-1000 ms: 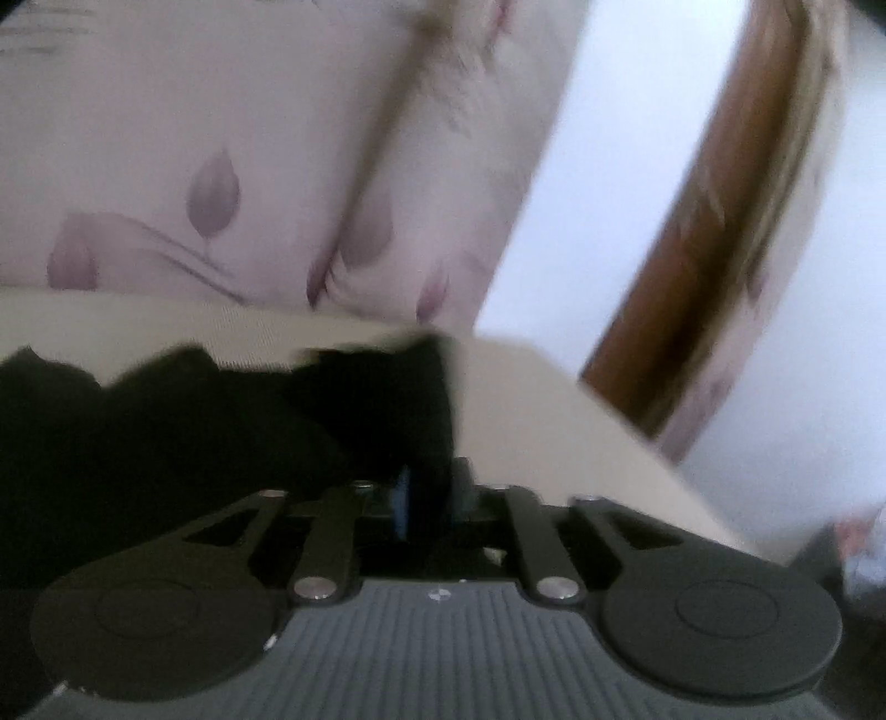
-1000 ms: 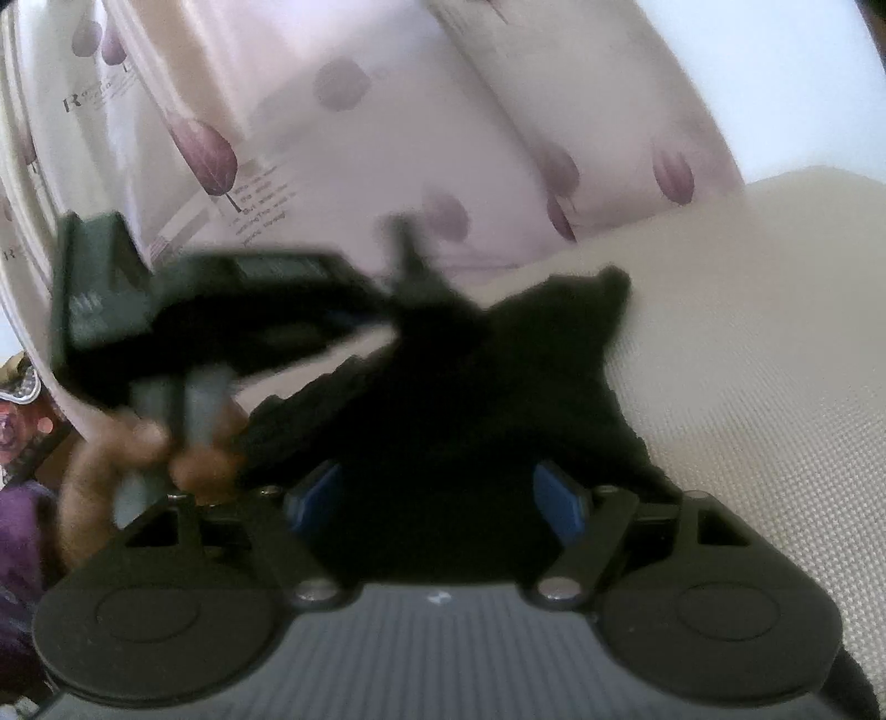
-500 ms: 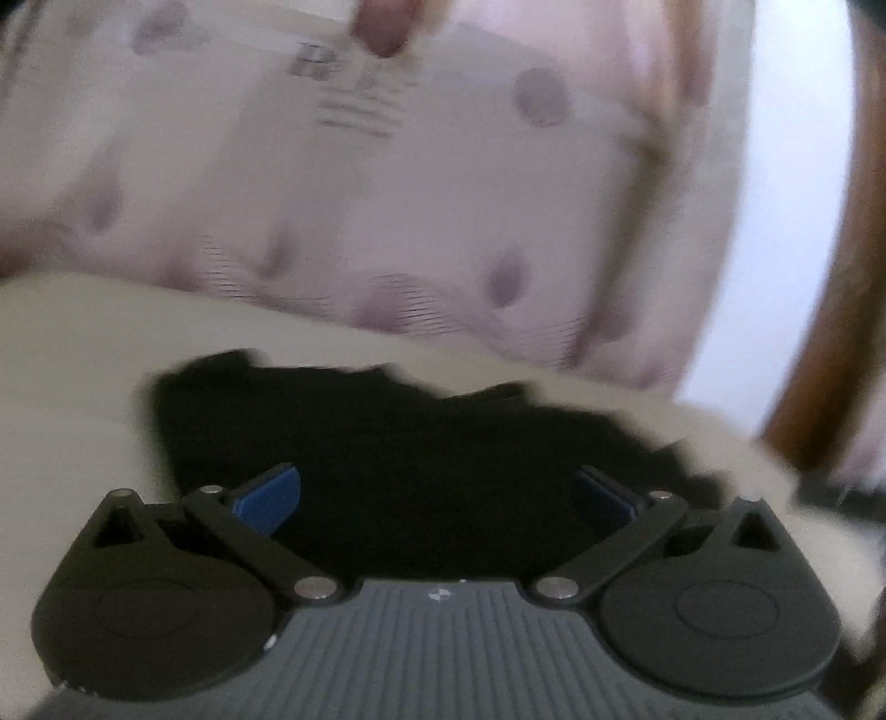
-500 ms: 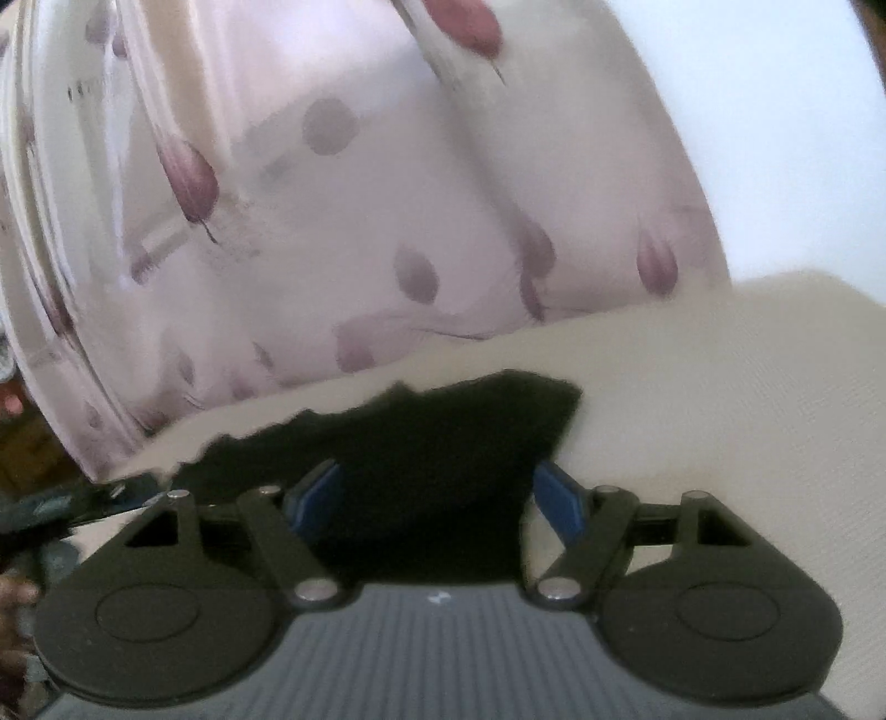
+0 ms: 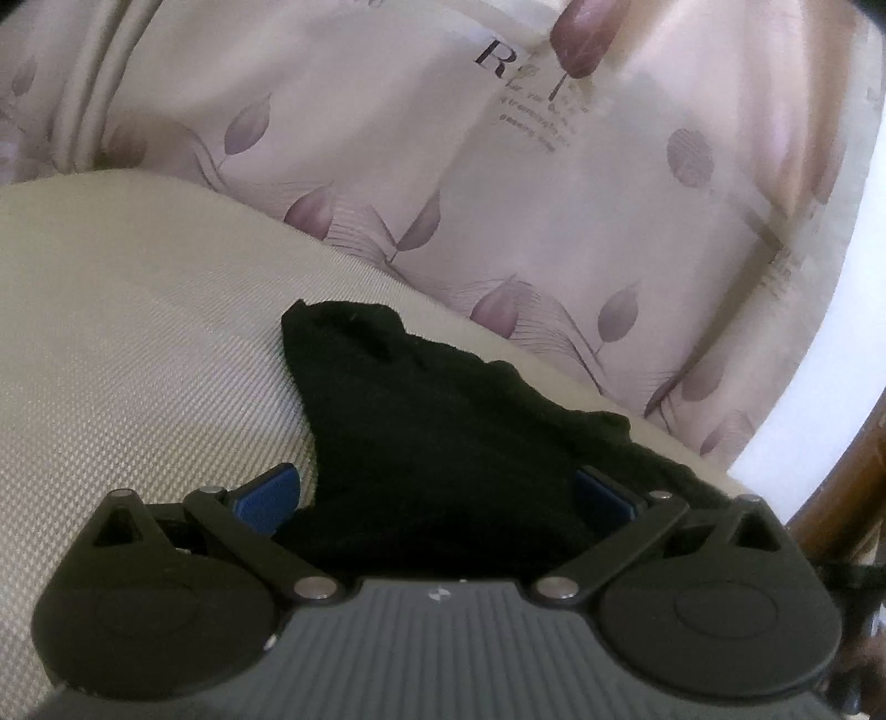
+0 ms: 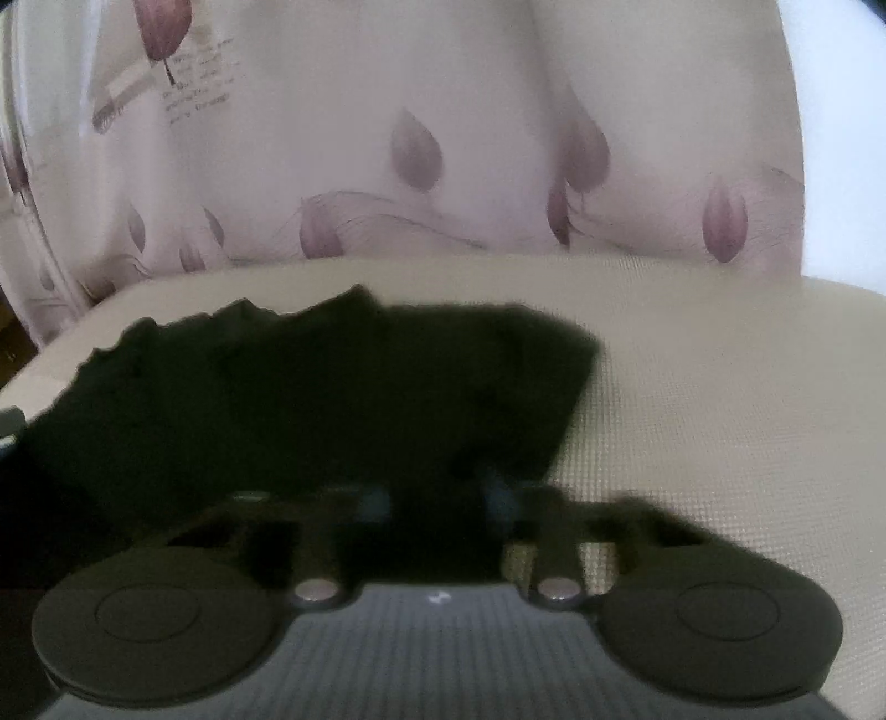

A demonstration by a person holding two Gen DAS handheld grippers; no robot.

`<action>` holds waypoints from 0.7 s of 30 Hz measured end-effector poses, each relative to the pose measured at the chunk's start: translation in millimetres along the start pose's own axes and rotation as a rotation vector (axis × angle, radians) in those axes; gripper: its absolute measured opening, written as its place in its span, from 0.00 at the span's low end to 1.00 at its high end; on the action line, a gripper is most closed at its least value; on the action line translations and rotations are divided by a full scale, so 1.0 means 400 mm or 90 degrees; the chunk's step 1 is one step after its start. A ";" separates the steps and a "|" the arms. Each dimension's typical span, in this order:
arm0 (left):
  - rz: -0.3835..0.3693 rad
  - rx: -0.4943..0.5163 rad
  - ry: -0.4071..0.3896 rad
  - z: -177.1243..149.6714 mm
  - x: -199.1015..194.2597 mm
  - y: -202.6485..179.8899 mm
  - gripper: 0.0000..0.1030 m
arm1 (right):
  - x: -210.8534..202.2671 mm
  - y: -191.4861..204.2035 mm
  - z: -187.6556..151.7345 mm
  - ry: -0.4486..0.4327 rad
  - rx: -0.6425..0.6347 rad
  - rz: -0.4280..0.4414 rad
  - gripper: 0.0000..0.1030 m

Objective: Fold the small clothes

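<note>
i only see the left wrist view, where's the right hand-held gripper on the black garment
Observer: The right hand-held gripper is at the black garment's near edge, toward its right side, with cloth between its fingers.
Operator: is it shut on it
Observer: I cannot tell. Its fingers are blurred, but they sit closer together than those of your left hand-held gripper.
Operator: what's the garment's right side like
Observer: It ends in a fairly straight edge on the beige cushion.

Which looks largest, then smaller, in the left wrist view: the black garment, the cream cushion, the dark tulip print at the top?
1. cream cushion: largest.
2. black garment: mid-sized, partly hidden by the left claw.
3. dark tulip print: smallest, cut by the frame edge. It lies farther away, so true size is unsure.
</note>
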State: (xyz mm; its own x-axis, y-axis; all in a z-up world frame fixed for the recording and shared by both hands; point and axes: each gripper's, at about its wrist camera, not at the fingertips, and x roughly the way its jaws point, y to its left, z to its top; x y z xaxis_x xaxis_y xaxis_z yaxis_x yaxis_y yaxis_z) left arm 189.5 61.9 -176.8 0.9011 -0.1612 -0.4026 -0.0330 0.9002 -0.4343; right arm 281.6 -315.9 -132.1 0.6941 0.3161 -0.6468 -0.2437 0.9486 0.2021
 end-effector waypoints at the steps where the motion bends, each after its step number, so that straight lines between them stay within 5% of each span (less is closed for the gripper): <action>1: 0.000 -0.004 0.000 -0.001 0.001 0.001 1.00 | -0.013 0.007 -0.004 -0.020 -0.012 0.000 0.14; 10: 0.009 -0.040 -0.005 -0.008 -0.025 0.038 1.00 | -0.070 0.006 0.029 -0.091 -0.004 -0.022 0.13; 14: 0.010 -0.040 -0.005 -0.008 -0.025 0.039 1.00 | -0.017 -0.003 0.033 0.019 -0.002 0.026 0.13; 21: 0.010 -0.043 -0.004 -0.006 -0.025 0.043 1.00 | -0.037 0.033 -0.002 -0.035 -0.075 -0.004 0.13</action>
State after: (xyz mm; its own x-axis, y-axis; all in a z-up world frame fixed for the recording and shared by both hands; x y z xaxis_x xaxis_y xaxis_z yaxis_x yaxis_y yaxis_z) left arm 179.0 77.9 -182.2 0.9027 -0.1445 -0.4052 -0.0765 0.8729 -0.4818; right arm 267.6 -308.1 -120.4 0.7309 0.3129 -0.6065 -0.3142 0.9432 0.1081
